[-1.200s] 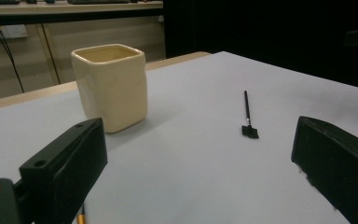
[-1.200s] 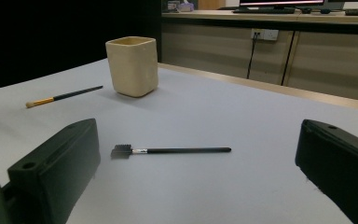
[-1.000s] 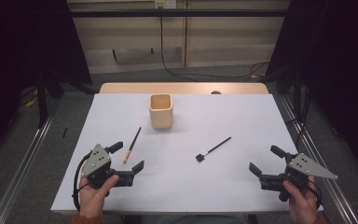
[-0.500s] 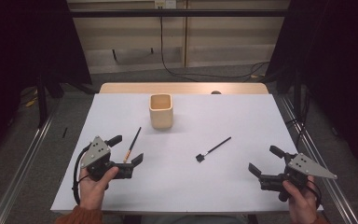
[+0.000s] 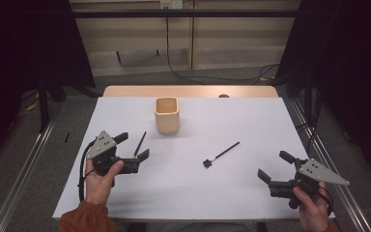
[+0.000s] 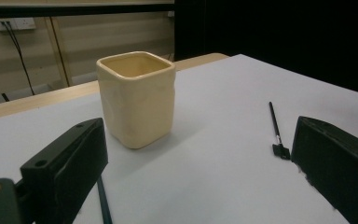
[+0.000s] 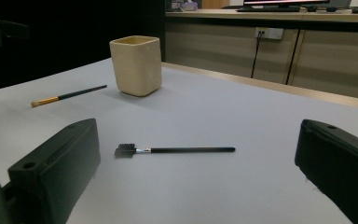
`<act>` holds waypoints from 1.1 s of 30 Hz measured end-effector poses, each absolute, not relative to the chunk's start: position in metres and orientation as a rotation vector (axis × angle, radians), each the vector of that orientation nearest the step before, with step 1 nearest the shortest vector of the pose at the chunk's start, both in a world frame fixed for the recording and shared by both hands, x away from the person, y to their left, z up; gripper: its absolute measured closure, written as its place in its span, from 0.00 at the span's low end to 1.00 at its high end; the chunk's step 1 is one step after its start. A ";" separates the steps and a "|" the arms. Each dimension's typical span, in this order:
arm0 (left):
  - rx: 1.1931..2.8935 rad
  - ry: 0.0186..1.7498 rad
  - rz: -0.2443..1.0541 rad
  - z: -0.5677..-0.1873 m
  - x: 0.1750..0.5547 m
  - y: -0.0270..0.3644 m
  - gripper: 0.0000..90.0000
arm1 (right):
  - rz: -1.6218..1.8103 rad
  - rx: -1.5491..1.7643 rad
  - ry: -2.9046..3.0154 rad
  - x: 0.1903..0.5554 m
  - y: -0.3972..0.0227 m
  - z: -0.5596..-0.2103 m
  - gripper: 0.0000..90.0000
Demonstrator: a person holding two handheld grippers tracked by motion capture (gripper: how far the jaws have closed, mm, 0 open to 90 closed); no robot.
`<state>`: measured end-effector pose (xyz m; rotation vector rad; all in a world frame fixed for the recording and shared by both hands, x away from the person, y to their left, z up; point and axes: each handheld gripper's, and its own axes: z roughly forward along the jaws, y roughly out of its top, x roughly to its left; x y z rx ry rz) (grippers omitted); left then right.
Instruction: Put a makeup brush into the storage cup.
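Note:
A cream square cup (image 5: pixel 166 115) stands upright at the back middle of the white table (image 5: pixel 251 121). A thin brush with a gold ferrule (image 5: pixel 139 145) lies left of the cup, and its near end lies between the jaws of my open left gripper (image 5: pixel 133 146). A black brush with a comb head (image 5: pixel 221 154) lies right of centre. My open right gripper (image 5: pixel 274 166) holds nothing and sits to that brush's right, apart from it. The left gripper view shows the cup (image 6: pixel 137 98), the black brush (image 6: pixel 275 126) and a dark handle (image 6: pixel 103 205) by its left jaw. The right gripper view shows the cup (image 7: pixel 137 65), the gold-ferrule brush (image 7: pixel 67 96) and the black brush (image 7: pixel 177 150).
A wooden table edge (image 5: pixel 188 91) runs behind the white sheet. Metal rails (image 5: pixel 24 169) flank the table on the floor, and cables (image 5: pixel 183 72) hang by the back wall. Bare white surface lies between the two brushes.
My left gripper has moved forward and to the right, so its jaws now stand either side of the gold-ferrule brush's near end. The right gripper has hardly moved.

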<state>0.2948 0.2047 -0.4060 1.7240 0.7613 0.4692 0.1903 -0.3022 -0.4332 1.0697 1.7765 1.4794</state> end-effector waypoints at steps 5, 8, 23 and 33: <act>1.754 0.761 0.483 -0.405 0.302 0.204 0.04 | 1.484 1.076 1.777 0.191 -0.303 -0.434 0.00; 1.758 0.776 0.493 -0.403 0.308 0.204 0.04 | 1.487 1.075 1.777 0.191 -0.303 -0.434 0.00; 1.802 0.766 0.457 -0.375 0.338 0.200 0.03 | 1.486 1.066 1.784 0.192 -0.302 -0.434 0.00; 1.838 0.801 0.414 -0.377 0.351 0.205 0.03 | 1.487 1.062 1.787 0.192 -0.302 -0.434 0.00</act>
